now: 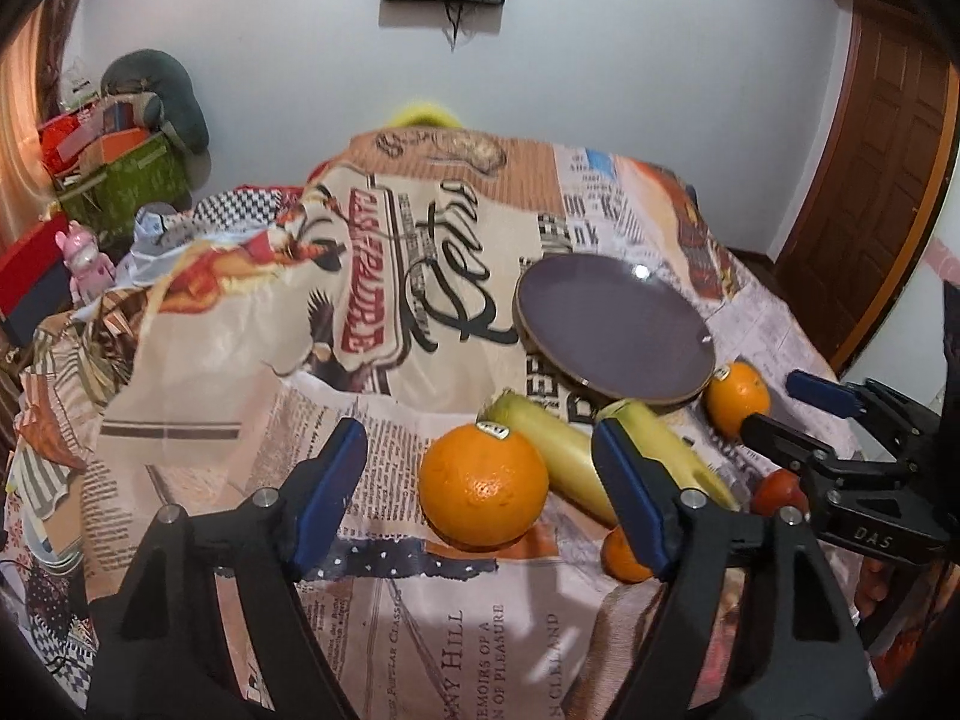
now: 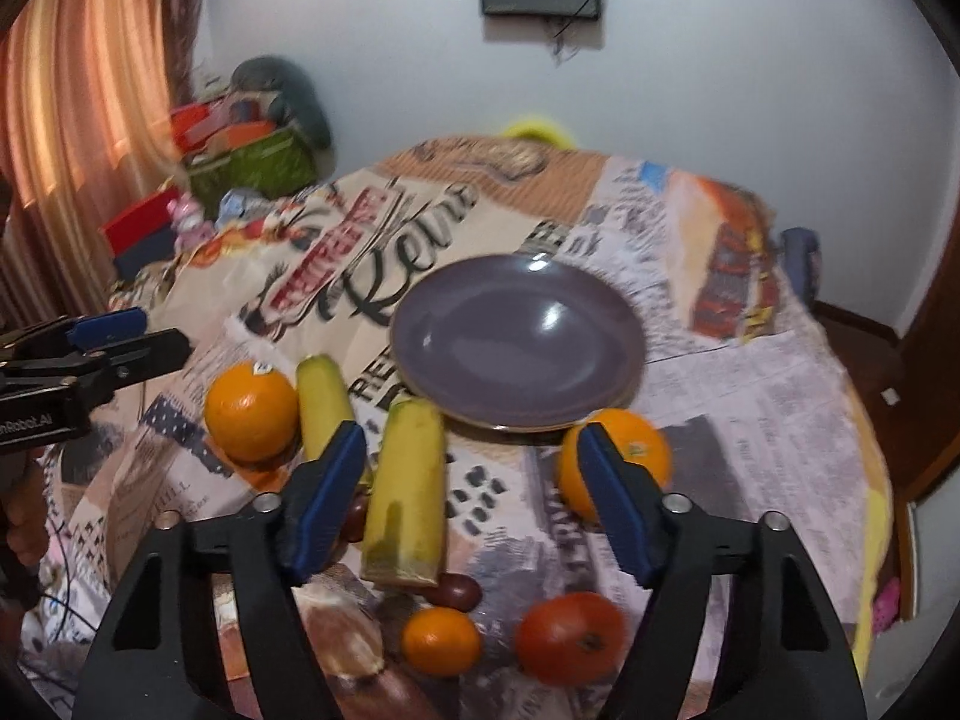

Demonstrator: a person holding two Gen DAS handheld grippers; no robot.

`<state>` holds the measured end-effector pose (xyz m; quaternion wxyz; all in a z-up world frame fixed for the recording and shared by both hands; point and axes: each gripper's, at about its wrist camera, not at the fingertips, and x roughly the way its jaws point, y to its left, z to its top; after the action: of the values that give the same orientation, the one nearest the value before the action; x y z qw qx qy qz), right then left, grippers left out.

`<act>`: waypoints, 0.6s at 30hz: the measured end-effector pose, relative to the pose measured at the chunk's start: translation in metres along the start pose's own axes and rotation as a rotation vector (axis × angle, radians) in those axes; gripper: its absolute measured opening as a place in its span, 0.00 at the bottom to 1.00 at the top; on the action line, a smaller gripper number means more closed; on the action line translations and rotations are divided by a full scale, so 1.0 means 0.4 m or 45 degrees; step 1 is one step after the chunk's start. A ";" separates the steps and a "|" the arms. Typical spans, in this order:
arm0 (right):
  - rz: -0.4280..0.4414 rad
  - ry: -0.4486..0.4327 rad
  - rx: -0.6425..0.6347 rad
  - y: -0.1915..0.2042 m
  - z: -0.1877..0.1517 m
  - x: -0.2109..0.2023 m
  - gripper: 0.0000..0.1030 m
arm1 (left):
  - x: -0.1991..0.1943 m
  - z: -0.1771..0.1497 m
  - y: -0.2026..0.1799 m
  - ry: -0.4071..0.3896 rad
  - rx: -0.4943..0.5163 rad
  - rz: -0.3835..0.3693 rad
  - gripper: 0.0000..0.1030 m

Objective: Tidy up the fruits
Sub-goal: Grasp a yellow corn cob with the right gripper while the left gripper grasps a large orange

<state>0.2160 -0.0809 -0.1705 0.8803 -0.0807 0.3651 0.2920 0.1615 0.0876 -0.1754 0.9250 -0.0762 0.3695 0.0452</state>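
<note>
A purple plate (image 1: pixel 612 330) (image 2: pixel 516 342) lies bare on the newsprint cloth. In the left wrist view my left gripper (image 1: pixel 480 492) is open around a stickered orange (image 1: pixel 483 486), its pads clear of the fruit. Two yellow corn-like pieces (image 1: pixel 552 450) (image 2: pixel 408 492) lie beside it. My right gripper (image 2: pixel 471 498) is open, with one yellow piece between its fingers, untouched. A second orange (image 2: pixel 624 456) sits partly behind its right finger (image 2: pixel 612 504). Near the front lie a tangerine (image 2: pixel 441 642), a red tomato-like fruit (image 2: pixel 570 639) and a dark small fruit (image 2: pixel 456 591).
A green box of clutter (image 2: pixel 252 162) and a pink toy (image 1: pixel 90 258) stand left of the table. A wooden door (image 1: pixel 882 180) is at the right. Bare cloth (image 1: pixel 270 312) stretches behind and left of the fruit.
</note>
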 end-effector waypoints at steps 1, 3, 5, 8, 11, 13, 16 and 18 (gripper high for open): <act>0.017 0.024 -0.003 0.001 0.000 0.015 0.46 | 0.011 -0.002 0.002 0.014 0.002 -0.002 0.75; 0.055 0.067 0.007 0.001 -0.001 0.045 0.46 | 0.034 -0.005 0.007 0.050 0.006 -0.012 0.75; 0.090 0.110 0.023 -0.003 -0.004 0.071 0.46 | 0.057 -0.008 0.015 0.085 0.003 -0.032 0.75; 0.113 0.153 0.031 -0.008 -0.003 0.096 0.46 | 0.088 -0.010 0.022 0.131 0.004 -0.043 0.75; 0.133 0.188 0.041 -0.012 0.001 0.116 0.45 | 0.115 -0.016 0.020 0.169 0.011 -0.063 0.75; 0.142 0.211 0.043 -0.012 0.003 0.131 0.44 | 0.127 -0.020 0.017 0.181 0.016 -0.071 0.75; 0.173 0.242 0.054 -0.012 0.003 0.149 0.43 | 0.145 -0.028 0.010 0.197 0.024 -0.077 0.75; 0.189 0.256 0.053 -0.010 0.003 0.158 0.41 | 0.155 -0.030 0.011 0.209 0.023 -0.085 0.75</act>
<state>0.2545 -0.0551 -0.2134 0.8167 -0.0640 0.4626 0.3390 0.1975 0.0914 -0.2275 0.8932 -0.0835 0.4418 0.0045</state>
